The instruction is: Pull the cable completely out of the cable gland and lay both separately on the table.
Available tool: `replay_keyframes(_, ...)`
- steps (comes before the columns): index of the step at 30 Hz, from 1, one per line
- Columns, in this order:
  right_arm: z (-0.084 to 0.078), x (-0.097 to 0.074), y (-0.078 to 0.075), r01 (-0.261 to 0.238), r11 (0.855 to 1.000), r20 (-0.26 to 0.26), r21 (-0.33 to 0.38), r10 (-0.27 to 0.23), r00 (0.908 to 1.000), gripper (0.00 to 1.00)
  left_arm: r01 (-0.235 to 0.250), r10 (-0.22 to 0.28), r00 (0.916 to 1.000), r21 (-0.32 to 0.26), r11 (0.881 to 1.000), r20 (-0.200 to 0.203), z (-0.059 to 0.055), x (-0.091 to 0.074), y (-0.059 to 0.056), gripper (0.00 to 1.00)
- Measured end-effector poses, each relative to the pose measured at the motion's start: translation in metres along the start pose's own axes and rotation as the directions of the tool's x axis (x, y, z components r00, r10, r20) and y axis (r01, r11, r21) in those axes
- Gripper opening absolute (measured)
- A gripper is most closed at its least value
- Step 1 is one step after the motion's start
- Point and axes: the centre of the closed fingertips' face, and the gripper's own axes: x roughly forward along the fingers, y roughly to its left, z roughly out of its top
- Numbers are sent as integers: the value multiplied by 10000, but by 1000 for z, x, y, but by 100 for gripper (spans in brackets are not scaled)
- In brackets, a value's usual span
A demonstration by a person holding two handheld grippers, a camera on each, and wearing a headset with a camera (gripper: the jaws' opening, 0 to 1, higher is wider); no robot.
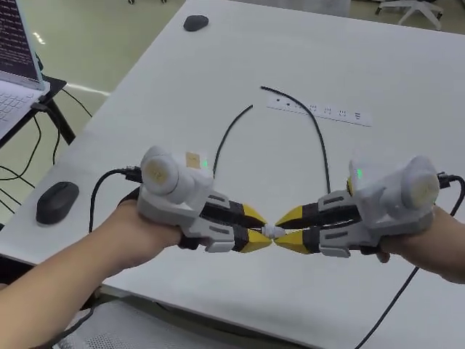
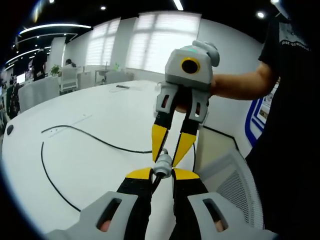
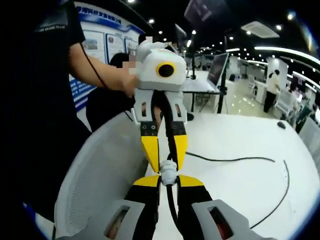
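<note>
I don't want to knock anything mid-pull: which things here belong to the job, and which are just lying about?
In the job:
cable gland
black cable threaded through it
left gripper
right gripper

Lying about:
power strip
near mouse
far mouse
laptop

Yellow fingers point(image 1: 251, 216) are covering most of the cable gland point(image 1: 272, 232); frame edge is cropping the laptop point(image 1: 14, 73).

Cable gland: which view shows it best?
Right gripper view: the white cable gland sits close and large between the jaws, with the black cable leaving it. Left gripper view shows its rounded end; head view shows a small white speck.
</note>
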Motion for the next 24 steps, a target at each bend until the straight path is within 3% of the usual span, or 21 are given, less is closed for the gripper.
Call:
replay_keyframes(2,0,-1,-1,634,9954,-260,-723,-654,9975,7,17,-14,10000,-283,9996,82,2,-1,0,14)
replay_keyframes(4,0,0,1,1021,9790,-498,-1766,-1125,9924,7,75,-74,10000,-241,9997,54,2,0,-2,14)
replay_keyframes(7,-2,0,3,1437,9612,-684,-2356,-1639,9841,8,120,-119,9999,-403,9991,21,1,0,-4,14)
replay_keyframes(8,-2,0,4,1557,9475,-706,-2793,-1819,9808,8,192,-191,9998,-584,9981,13,0,0,-5,14)
replay_keyframes(10,-3,0,6,1889,9344,-708,-3021,-2196,9730,7,259,-256,9997,-791,9965,46,0,-1,-6,15)
replay_keyframes(11,-3,1,8,1885,9324,-735,-3083,-2209,9725,7,346,-349,9994,-907,9953,-6,-1,-1,-7,15)
replay_keyframes(13,-5,1,10,1983,9148,-903,-3518,-2440,9655,7,394,-400,9992,-799,9960,-61,-2,0,-10,15)
replay_keyframes(17,-6,3,11,2090,9141,-883,-3475,-2538,9632,8,435,-449,9989,-1000,9940,-120,-5,0,-12,15)
replay_keyframes(19,-7,4,13,1912,9283,-916,-3187,-2310,9686,8,462,-485,9986,-956,9943,-213,-8,0,-14,15)
replay_keyframes(21,-6,4,11,1974,9274,-858,-3177,-2355,9681,8,418,-433,9990,-943,9947,-139,-8,0,-12,15)
replay_keyframes(24,-6,4,8,1998,9450,-754,-2590,-2260,9712,8,420,-432,9990,-1097,9931,-80,-8,-1,-11,15)
